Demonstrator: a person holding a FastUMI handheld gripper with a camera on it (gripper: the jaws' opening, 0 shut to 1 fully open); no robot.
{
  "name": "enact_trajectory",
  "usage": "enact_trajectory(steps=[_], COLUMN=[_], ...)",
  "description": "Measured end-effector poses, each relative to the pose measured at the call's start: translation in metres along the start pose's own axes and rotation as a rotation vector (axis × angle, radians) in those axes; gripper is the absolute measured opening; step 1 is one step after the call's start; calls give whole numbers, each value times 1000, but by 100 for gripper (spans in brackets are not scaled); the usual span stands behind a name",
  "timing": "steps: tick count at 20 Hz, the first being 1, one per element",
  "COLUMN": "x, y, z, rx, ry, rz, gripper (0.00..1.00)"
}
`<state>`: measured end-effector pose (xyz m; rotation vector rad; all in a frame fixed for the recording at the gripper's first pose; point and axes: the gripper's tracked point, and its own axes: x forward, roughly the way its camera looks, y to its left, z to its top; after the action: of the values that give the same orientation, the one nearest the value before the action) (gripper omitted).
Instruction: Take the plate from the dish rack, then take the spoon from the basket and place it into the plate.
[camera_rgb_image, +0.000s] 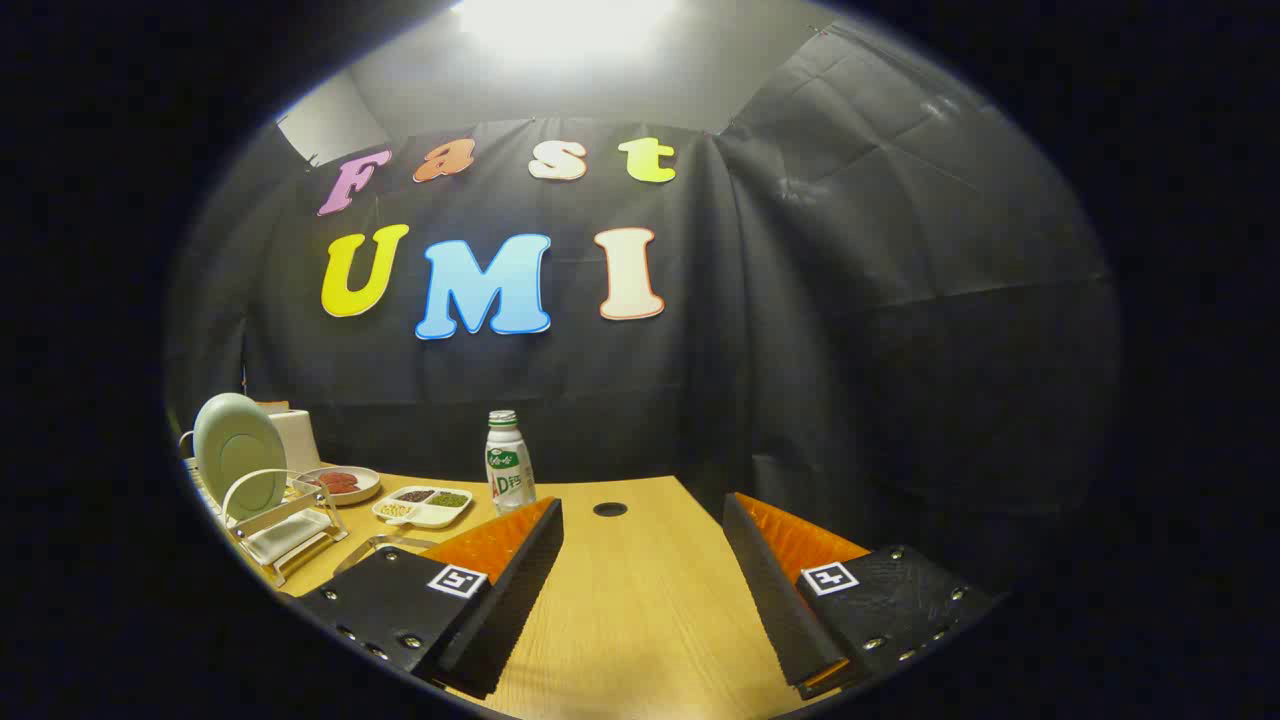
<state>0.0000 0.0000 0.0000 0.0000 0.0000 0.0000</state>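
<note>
My gripper held with its fingers wide apart over bare wooden table, nothing between them, bottle just beyond my left finger, divided dish left of it, farther left pale green plate upright in dish rack

A pale wooden tabletop with a small dark round hole near its far edge. A white bottle with a green label stands upright on it. Just beside the bottle lies a white divided dish holding dark, green and pale bits, possibly beans. Further off, a small bowl with something red in it
</note>
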Motion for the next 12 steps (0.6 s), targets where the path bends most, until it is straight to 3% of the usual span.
enact_trajectory(steps=[3,6,12], x=[-42,-84,-128], y=[-13,-2,99], z=[39,66,99], rx=[-57,-64,25], ry=[11,58,135], rz=[-50,-50,82], gripper=[98,98,98])
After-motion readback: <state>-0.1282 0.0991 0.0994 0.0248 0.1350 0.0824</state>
